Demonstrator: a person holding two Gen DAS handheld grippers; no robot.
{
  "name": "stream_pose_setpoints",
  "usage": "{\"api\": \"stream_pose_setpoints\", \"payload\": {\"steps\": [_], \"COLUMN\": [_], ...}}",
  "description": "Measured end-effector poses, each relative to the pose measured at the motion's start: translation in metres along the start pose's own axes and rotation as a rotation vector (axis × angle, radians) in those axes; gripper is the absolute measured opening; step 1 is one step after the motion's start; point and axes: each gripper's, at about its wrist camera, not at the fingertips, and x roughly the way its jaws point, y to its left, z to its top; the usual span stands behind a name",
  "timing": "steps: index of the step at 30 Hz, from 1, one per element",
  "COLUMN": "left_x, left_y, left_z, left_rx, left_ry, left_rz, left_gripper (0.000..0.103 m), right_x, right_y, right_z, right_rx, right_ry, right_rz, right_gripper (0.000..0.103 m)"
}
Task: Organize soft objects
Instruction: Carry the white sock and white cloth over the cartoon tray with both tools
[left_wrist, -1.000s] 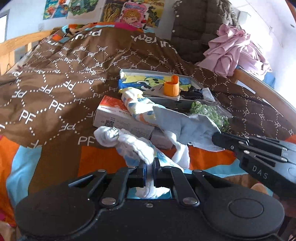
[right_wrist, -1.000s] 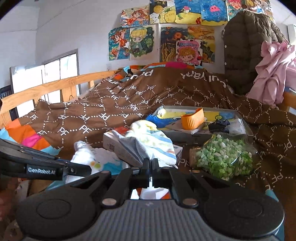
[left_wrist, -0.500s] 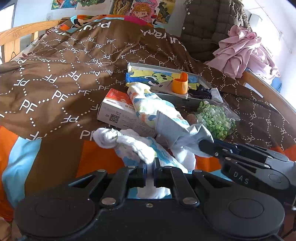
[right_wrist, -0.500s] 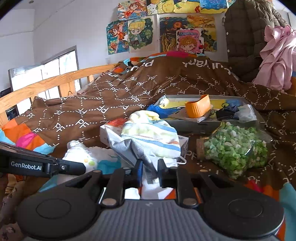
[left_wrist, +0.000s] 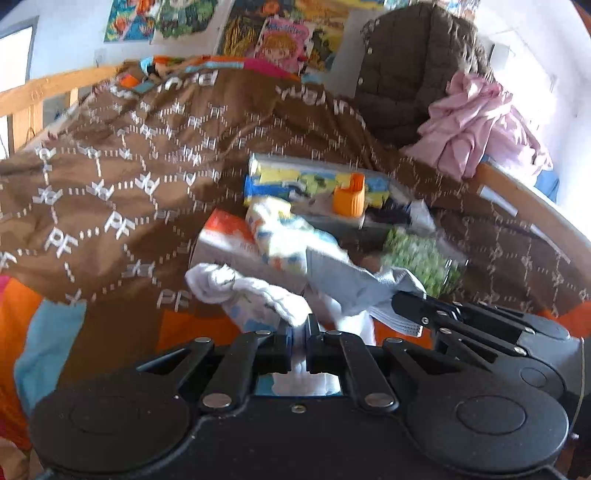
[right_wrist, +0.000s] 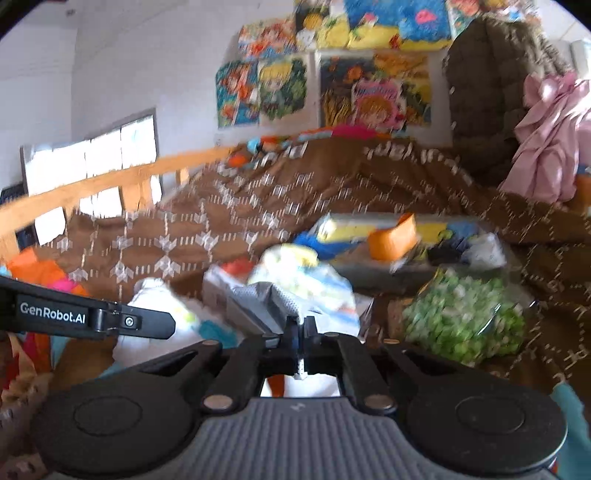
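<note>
Bedding fills both views: a brown quilt (left_wrist: 122, 192) printed with white letters lies over an orange and blue cover (left_wrist: 48, 332), with a wooden rail (right_wrist: 110, 181) along one side. Against the far wall hang a dark padded jacket (left_wrist: 410, 74) and a pink garment (left_wrist: 480, 122), under a row of cartoon posters (right_wrist: 332, 85). On the quilt sits a shallow tray (left_wrist: 314, 184) holding an orange cup (left_wrist: 349, 197), and in front of it a white and orange carton (left_wrist: 229, 243). A clear bag of green pieces (right_wrist: 461, 321) lies to the right of the carton.

A striped cloth (left_wrist: 280, 236) and a grey mesh cloth (left_wrist: 354, 280) are draped over the carton, hiding much of it. The right gripper (right_wrist: 300, 332) has its fingers pressed together on the edge of the grey mesh cloth. The left gripper (left_wrist: 300, 328) is likewise closed, pinching a white sock (left_wrist: 251, 291) that trails off to the left above the cover. Each tool's black fingers cross the other camera's lower view, close beside the cloths. Both views are motion-blurred.
</note>
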Motion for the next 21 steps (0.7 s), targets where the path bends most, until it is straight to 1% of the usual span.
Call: {"api": "stream_pose_setpoints", "payload": {"steps": [3, 6, 9, 12, 17, 21], "left_x": [-0.010, -0.015, -0.017, -0.019, -0.006, 0.019], "left_y": [-0.008, -0.017, -0.023, -0.033, -0.049, -0.059], "left_z": [0.009, 0.017, 0.028, 0.043, 0.075, 0.101], "left_rx": [0.013, 0.015, -0.008, -0.001, 0.007, 0.015], "left_ry": [-0.053, -0.099, -0.129, -0.167, -0.212, -0.241], "left_rz": [-0.005, -0.013, -0.027, -0.043, -0.066, -0.071], "left_gripper": [0.005, 0.005, 0.005, 0.005, 0.005, 0.005], "right_x": [-0.016, -0.029, -0.040, -0.046, -0.031, -0.006], "right_y": [-0.006, -0.012, -0.018, -0.028, -0.054, -0.092], "right_z": [0.007, 0.014, 0.018, 0.027, 0.056, 0.078], "right_rx": [0.029, 0.049, 0.052, 0.062, 0.046, 0.094], "right_ry": [-0.085, -0.148, -0.193, -0.226, -0.251, -0.275], "right_rz": [-0.016, -0.044, -0.078, -0.107, -0.116, -0.116], "right_gripper": [0.002, 0.002, 0.002, 0.002, 0.002, 0.002]}}
